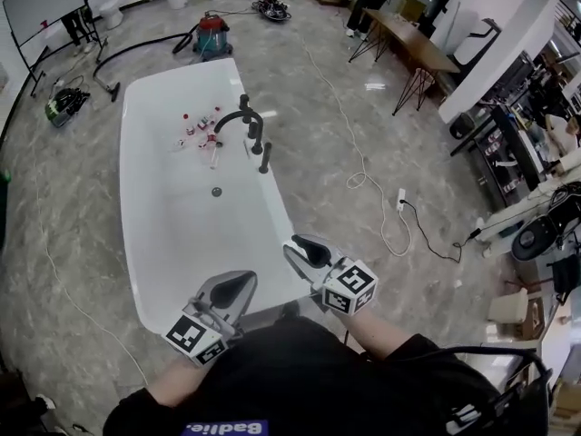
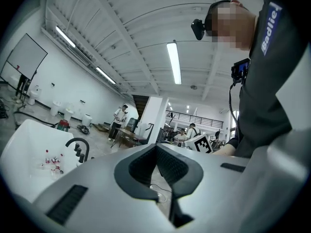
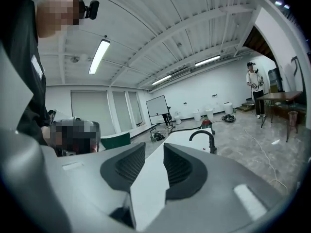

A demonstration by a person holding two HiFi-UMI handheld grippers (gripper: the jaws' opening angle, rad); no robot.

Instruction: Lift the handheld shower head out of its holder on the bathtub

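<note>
The white bathtub (image 1: 132,125) stretches away from me. On its right rim stand a black arched faucet (image 1: 245,116) and, just nearer, the black handheld shower head (image 1: 265,158), upright in its holder. Both grippers hover over the tub's near end, far short of the shower head. My left gripper (image 1: 238,284) has its pads together at the tips and holds nothing. My right gripper (image 1: 306,246) is open, with nothing between its pads. The left gripper view shows the left gripper (image 2: 156,146) and the faucet (image 2: 77,147) at far left. Through the right gripper's (image 3: 154,152) gap I see white tub (image 3: 151,183); the faucet (image 3: 204,137) is ahead.
Several small bottles (image 1: 200,131) lie in the tub's far end near the drain (image 1: 216,192). A red vacuum (image 1: 211,34) with hose stands beyond the tub. A white cable (image 1: 363,178) runs over the floor at right. A long table (image 1: 413,45) and people are farther off.
</note>
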